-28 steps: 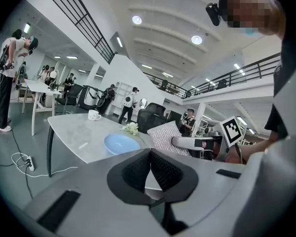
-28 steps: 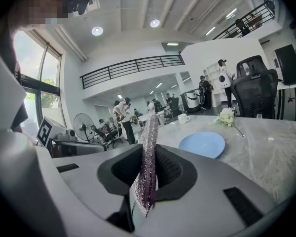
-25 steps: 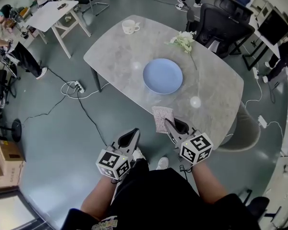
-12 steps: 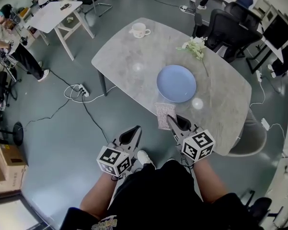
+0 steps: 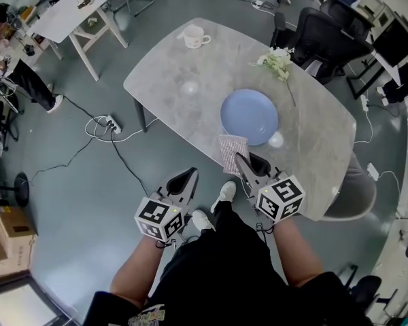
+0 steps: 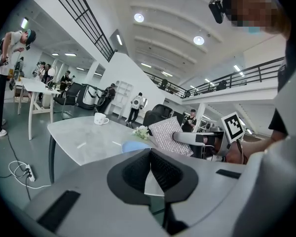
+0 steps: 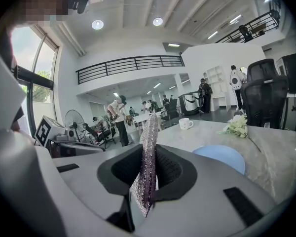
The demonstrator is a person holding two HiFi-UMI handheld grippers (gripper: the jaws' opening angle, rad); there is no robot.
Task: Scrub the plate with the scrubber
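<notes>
One plate (image 5: pixel 249 117), one scrubber (image 5: pixel 231 153), one mug (image 5: pixel 194 37)

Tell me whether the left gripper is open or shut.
Shut: the left gripper has its jaws pressed together, with nothing between them.

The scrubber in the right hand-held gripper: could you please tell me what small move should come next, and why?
Probably carry the right hand-held gripper forward until the scrubber is over the blue plate: its jaws clamp the scrubber, which hangs just short of the plate.
</notes>
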